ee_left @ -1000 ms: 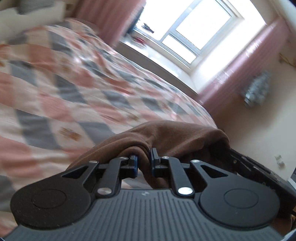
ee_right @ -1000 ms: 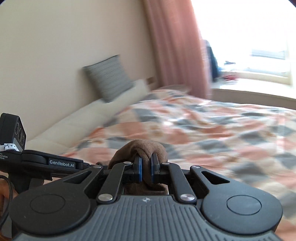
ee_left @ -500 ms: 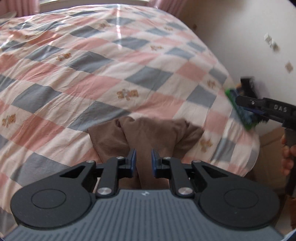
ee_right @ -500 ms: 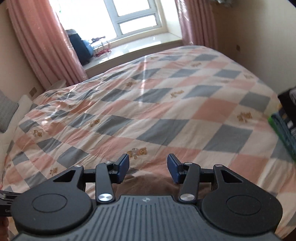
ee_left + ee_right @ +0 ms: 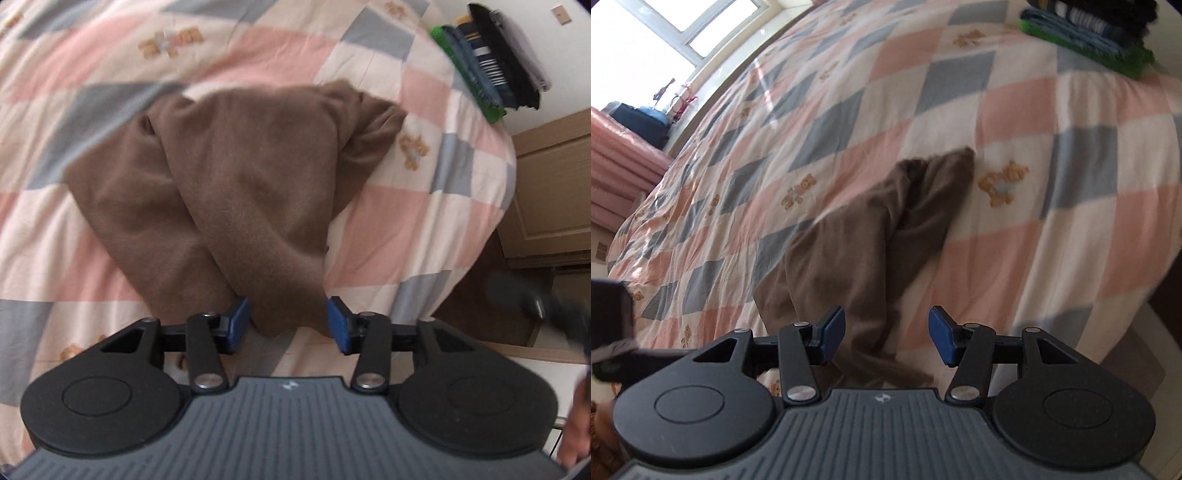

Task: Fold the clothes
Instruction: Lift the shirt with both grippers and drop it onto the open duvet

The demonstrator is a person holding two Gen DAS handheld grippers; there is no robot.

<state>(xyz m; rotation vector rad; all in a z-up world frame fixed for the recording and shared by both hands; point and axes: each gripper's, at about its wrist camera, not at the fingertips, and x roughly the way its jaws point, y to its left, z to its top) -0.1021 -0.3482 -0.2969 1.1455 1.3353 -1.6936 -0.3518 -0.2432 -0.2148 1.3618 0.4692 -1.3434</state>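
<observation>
A brown garment [image 5: 236,192] lies crumpled on the checked bedspread [image 5: 388,229], roughly folded, its near end hanging over the bed's edge. My left gripper [image 5: 288,325] points steeply down at it. Its jaws are opening, with the cloth's near end loose between the blue pads [image 5: 238,325]. In the right wrist view the brown garment [image 5: 879,236] runs away from my right gripper [image 5: 886,334]. Those jaws are opening too, with a strip of cloth below the gap and not pressed by the pads [image 5: 834,328].
A stack of folded clothes [image 5: 487,62] [image 5: 1089,29] sits at the bed's far corner. Wooden furniture [image 5: 546,192] stands beside the bed. A window [image 5: 690,33] and pink curtain [image 5: 620,173] lie beyond. A hand [image 5: 576,435] shows at the lower right.
Both grippers swung down toward the bed and tipped to look at it. The brown garment, pinched by both a second ago, now lies released on the bedspread. Both jaws spread apart.
</observation>
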